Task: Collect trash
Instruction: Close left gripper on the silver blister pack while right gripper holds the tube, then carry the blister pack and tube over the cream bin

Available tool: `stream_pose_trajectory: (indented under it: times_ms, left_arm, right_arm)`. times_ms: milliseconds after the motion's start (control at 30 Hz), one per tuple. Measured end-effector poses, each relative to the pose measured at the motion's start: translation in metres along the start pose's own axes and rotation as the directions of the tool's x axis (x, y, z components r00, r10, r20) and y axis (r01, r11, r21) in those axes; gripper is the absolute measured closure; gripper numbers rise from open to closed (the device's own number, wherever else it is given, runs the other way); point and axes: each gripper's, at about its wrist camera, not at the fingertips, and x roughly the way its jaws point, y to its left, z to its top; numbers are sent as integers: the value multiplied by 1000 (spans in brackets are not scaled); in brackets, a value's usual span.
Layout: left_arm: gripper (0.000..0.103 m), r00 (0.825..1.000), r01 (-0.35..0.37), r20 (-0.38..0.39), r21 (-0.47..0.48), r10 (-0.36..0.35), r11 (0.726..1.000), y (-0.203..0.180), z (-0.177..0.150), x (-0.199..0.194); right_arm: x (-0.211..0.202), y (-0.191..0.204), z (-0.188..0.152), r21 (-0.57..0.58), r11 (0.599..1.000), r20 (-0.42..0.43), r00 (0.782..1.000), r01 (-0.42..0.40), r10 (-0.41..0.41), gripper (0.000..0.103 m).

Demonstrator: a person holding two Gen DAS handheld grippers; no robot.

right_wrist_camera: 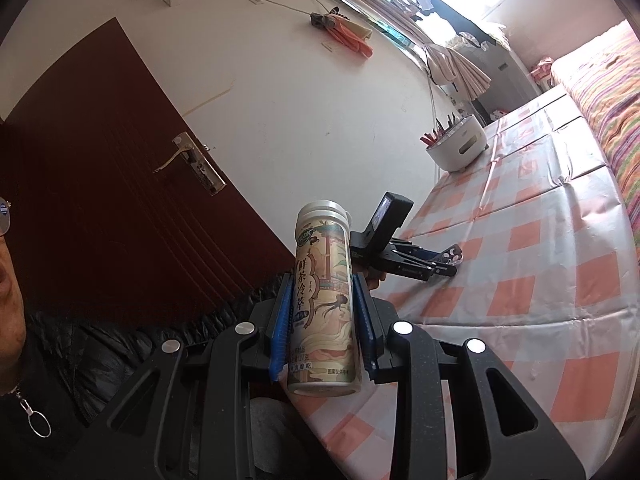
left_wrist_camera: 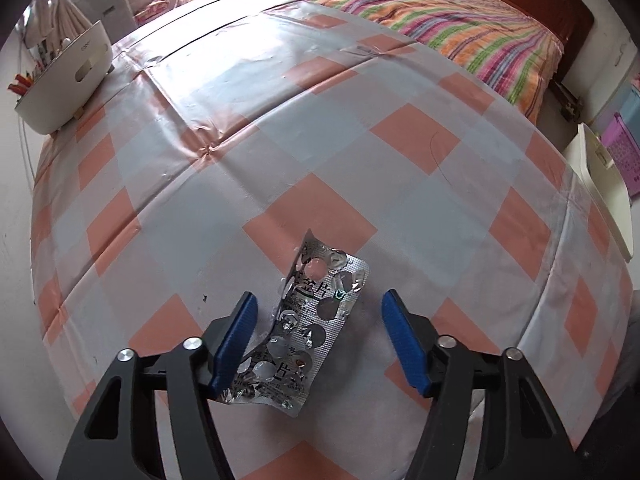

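Checked cloth in pink, grey and white covers the table (left_wrist_camera: 416,148), which stands against a bed (left_wrist_camera: 460,20) spread with a striped blanket on its far side. At the far left corner of the table sits a white tub (left_wrist_camera: 68,80) holding pens and other sticks, close to the wall.

Near the front edge of the table lies an emptied silver blister pack (left_wrist_camera: 308,328), crumpled, with one long side curled upward. The left gripper (left_wrist_camera: 316,340) points steeply down over it, its blue pads partly apart. The left pad touches the curled edge of the pack, while the right pad stands clear of it, so the pack lies between the jaws without being pinched.

The right gripper (right_wrist_camera: 322,328) is held level off the near side of the table, and its pads are pressed on a tall printed tea canister (right_wrist_camera: 325,300) with a white cap, gripped around its lower half and standing upright. Beyond the canister, the right wrist view shows the left gripper (right_wrist_camera: 446,262) down at the table with the pack (right_wrist_camera: 454,255) at its tips. A dark red door (right_wrist_camera: 120,184) and a person's dark padded sleeve (right_wrist_camera: 120,344) fill the left of that view.
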Motion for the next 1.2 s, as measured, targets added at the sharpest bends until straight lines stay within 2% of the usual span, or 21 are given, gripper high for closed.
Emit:
stream_pose_trajectory:
  times_ms: [67, 100, 300, 400, 467, 567, 700, 767, 867, 900, 967, 1033, 1067, 1100, 1133, 1167, 1200]
  left_arm:
    - [67, 1000, -8, 22, -49, 10, 999, 2, -2, -3]
    - [69, 1000, -5, 29, -80, 7, 997, 3, -3, -4]
    - [69, 997, -9, 68, -185, 21, 983, -8, -18, -12]
    - [69, 988, 0, 150, -236, 37, 972, -22, -28, -28]
    - [69, 976, 17, 213, -281, 46, 960, -32, -35, -44]
    - [69, 948, 75, 318, -320, 32, 945, -56, -42, -69]
    - [69, 908, 150, 418, -299, -12, 942, -102, -40, -92]
    - [69, 882, 209, 468, -281, -56, 937, -126, -35, -100]
    - [69, 836, 313, 528, -232, -151, 921, -162, -27, -109]
    - [69, 825, 335, 536, -211, -179, 918, -172, -24, -110]
    - [69, 816, 349, 541, -180, -203, 920, -193, -19, -111]
    - [69, 807, 377, 535, -140, -250, 916, -211, -14, -111]
    - [69, 807, 379, 531, -130, -259, 916, -220, -12, -110]
    - [69, 808, 379, 525, -116, -267, 918, -229, -8, -110]
    - [69, 807, 380, 522, -101, -276, 919, -236, -6, -109]
    - [69, 808, 375, 521, -93, -276, 923, -242, -4, -109]
    - [69, 809, 368, 521, -90, -272, 925, -248, -2, -108]
  right_arm:
    - [-5, 0, 0, 3, 1000, 17, 1000, 11, -11, 75]
    - [-8, 0, 0, 9, 1000, 26, 1000, 11, -12, 75]
    - [-23, 4, 0, 5, 999, 64, 997, 39, -39, 75]
    - [-31, 3, -1, 12, 999, 79, 995, 52, -53, 75]
    - [-34, 3, -2, 11, 997, 85, 994, 72, -73, 75]
    - [-47, -4, -4, 28, 993, 112, 987, 111, -113, 75]
    - [-65, -14, -5, 54, 982, 149, 970, 184, -190, 75]
    - [-74, -18, -5, 62, 973, 169, 958, 224, -231, 75]
    - [-89, -25, -5, 78, 951, 197, 931, 299, -309, 75]
    - [-95, -27, -5, 75, 938, 200, 917, 338, -346, 75]
    - [-105, -24, -2, 60, 903, 234, 873, 425, -427, 75]
    - [-120, -26, 1, 119, 887, 281, 842, 446, -461, 75]
    - [-126, -25, 1, 141, 867, 300, 814, 477, -497, 75]
    - [-129, -24, 0, 147, 857, 309, 800, 493, -514, 75]
    - [-138, -21, -3, 167, 813, 333, 744, 558, -579, 75]
    - [-141, -20, -4, 174, 799, 340, 727, 575, -597, 75]
    - [-147, -19, -8, 186, 770, 345, 693, 610, -633, 75]
